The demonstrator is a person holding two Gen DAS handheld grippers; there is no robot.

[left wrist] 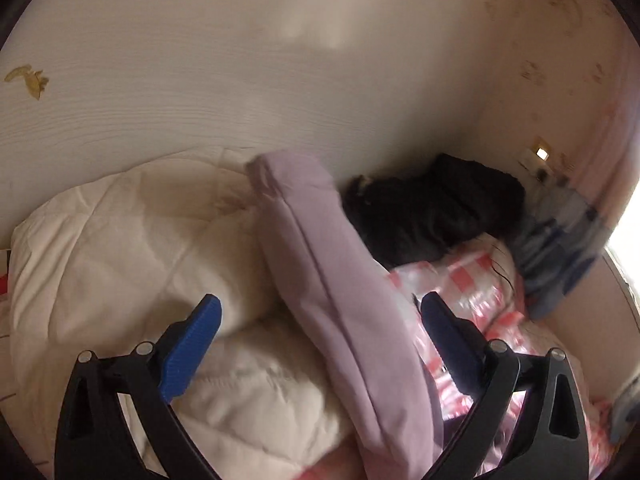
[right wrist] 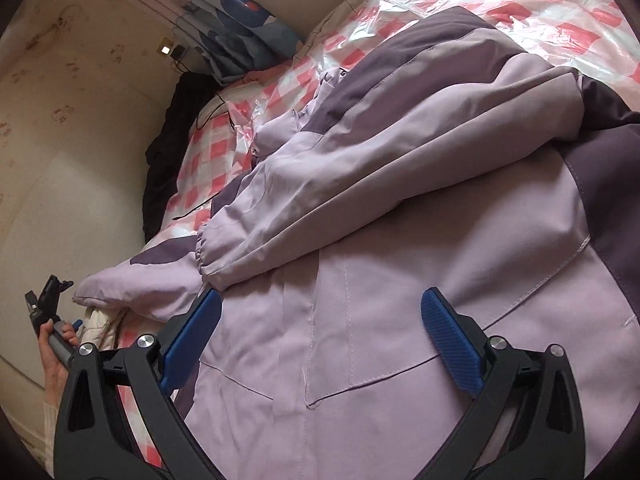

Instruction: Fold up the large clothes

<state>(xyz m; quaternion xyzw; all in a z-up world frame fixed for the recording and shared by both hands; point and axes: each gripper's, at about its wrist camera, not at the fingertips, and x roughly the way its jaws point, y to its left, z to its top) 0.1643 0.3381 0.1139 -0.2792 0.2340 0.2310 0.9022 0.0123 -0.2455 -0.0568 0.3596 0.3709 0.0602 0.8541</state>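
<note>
Lilac jacket (right wrist: 400, 280) flat under right gripper (right wrist: 320, 312), jaws wide, empty; sleeve (right wrist: 380, 184) slants across, cuff toward left finger. Left gripper (left wrist: 320, 316) wide, sleeve (left wrist: 320, 280) running lengthwise between fingers, ungripped.

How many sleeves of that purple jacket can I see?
2. One sleeve lies folded across the jacket body; the other sleeve stretches off toward the white quilt, between the left gripper's open fingers.
</note>
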